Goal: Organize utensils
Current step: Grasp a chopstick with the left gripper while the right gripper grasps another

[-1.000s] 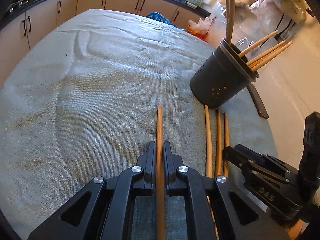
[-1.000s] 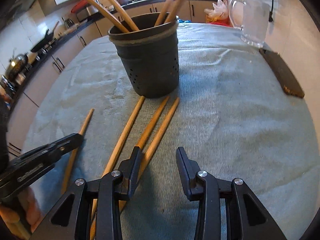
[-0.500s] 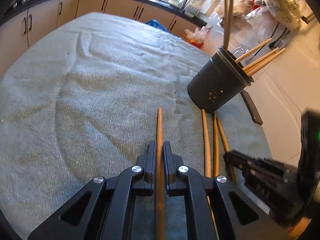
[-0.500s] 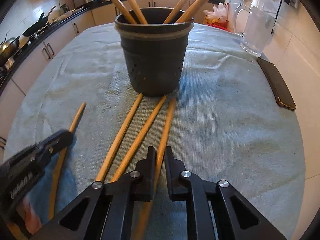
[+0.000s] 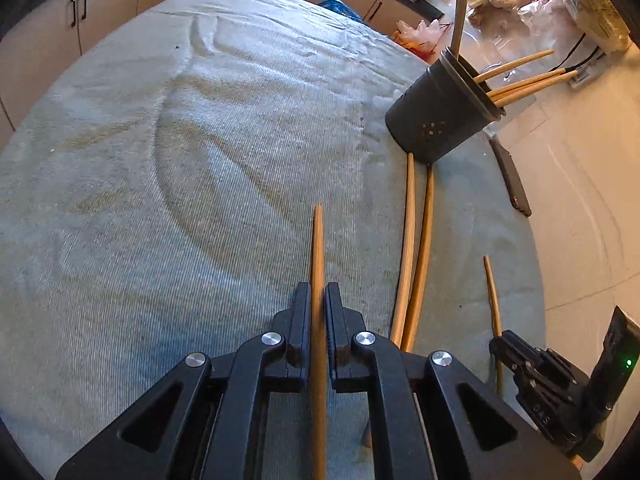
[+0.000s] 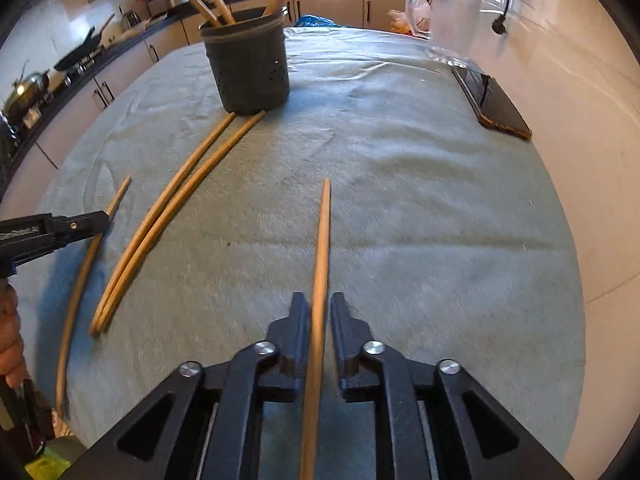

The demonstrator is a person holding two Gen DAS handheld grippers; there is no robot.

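Observation:
A dark perforated utensil holder (image 5: 442,114) (image 6: 250,70) stands on the cloth-covered table with several wooden chopsticks in it. My left gripper (image 5: 318,300) is shut on one wooden chopstick (image 5: 318,252) that points forward. My right gripper (image 6: 320,312) is shut on another chopstick (image 6: 323,236), held above the cloth; it also shows in the left wrist view (image 5: 491,292). Two more chopsticks (image 5: 416,248) (image 6: 176,208) lie side by side on the cloth in front of the holder.
The table is covered by a grey-green cloth (image 5: 200,160). A dark phone (image 6: 494,106) lies near the right edge, with a clear glass jug (image 6: 452,20) behind it. Kitchen cabinets and a counter run along the far side.
My right gripper closed on the rightmost chopstick and lifted it away to the right of the other two. My left gripper keeps its chopstick and has drawn back from the holder.

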